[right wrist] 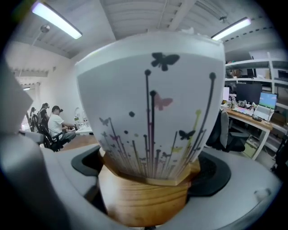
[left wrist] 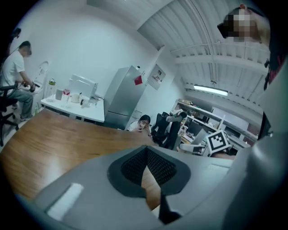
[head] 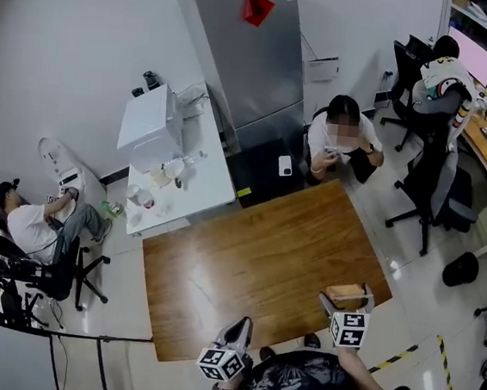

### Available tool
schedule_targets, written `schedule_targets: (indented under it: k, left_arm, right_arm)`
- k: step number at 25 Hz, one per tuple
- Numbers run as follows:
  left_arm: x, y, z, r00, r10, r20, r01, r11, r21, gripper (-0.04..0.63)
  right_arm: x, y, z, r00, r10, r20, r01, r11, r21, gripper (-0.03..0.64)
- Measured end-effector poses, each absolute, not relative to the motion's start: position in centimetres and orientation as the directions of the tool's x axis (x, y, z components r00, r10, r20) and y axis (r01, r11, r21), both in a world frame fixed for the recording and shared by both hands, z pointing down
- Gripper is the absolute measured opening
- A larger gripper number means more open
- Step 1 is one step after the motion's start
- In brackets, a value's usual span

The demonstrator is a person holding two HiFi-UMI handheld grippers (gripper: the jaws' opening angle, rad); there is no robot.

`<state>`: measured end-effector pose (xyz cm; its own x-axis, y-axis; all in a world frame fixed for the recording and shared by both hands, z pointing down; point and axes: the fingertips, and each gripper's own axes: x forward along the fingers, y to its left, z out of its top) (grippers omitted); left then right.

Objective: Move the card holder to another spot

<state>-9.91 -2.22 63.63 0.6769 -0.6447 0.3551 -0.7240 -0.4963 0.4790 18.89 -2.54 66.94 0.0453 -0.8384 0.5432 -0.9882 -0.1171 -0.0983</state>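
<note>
The card holder (right wrist: 144, 197) is a round wooden base carrying an upright white card (right wrist: 150, 103) printed with butterflies and stems. It fills the right gripper view, seated between the two dark pads (right wrist: 211, 173) of my right gripper (right wrist: 148, 176), whose jaws stand wide around the base. In the head view the card holder (head: 346, 292) hangs in my right gripper (head: 347, 299) over the near right corner of the brown wooden table (head: 254, 260). My left gripper (head: 238, 326) hovers at the table's near edge; its jaws (left wrist: 146, 166) meet with nothing between them.
A white side table (head: 202, 177) with small items and a grey fridge (head: 249, 61) stand beyond the wooden table. A person (head: 340, 144) crouches at its far edge. Office chairs (head: 435, 184) are at the right, a seated person (head: 41, 225) at the left.
</note>
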Motion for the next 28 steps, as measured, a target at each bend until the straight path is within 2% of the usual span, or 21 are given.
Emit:
schedule_targets:
  k: [5,22,25,28]
  left_arm:
    - [-9.4,-2.1,62.8,0.694,-0.654,0.3,-0.699,-0.513,0.499,0.0]
    - [-12.4,-2.0,62.6,0.623,-0.726,0.292,-0.743,-0.433,0.51,0.0]
    - [-13.3,-1.8,62.6,0.605,-0.739,0.296,-0.755,-0.415,0.507,0.0]
    - [-14.5,-1.6,62.2,0.577,-0.762,0.295,-0.772,-0.391,0.501,0.0]
  right_arm:
    - [20.7,-2.8,66.5,0.062,-0.845,0.532,-0.986,-0.134,-0.099,0.561]
    - [18.3,-5.3,65.9,-0.007,-0.85,0.527,-0.99,-0.067,-0.123,0.56]
    - [17.0,-6.0,66.2,-0.046,-0.847,0.529,-0.993,-0.021,-0.12,0.56]
    - [13.3,-7.5,68.0,-0.143,-0.831,0.537,-0.989,0.099,-0.11,0.56]
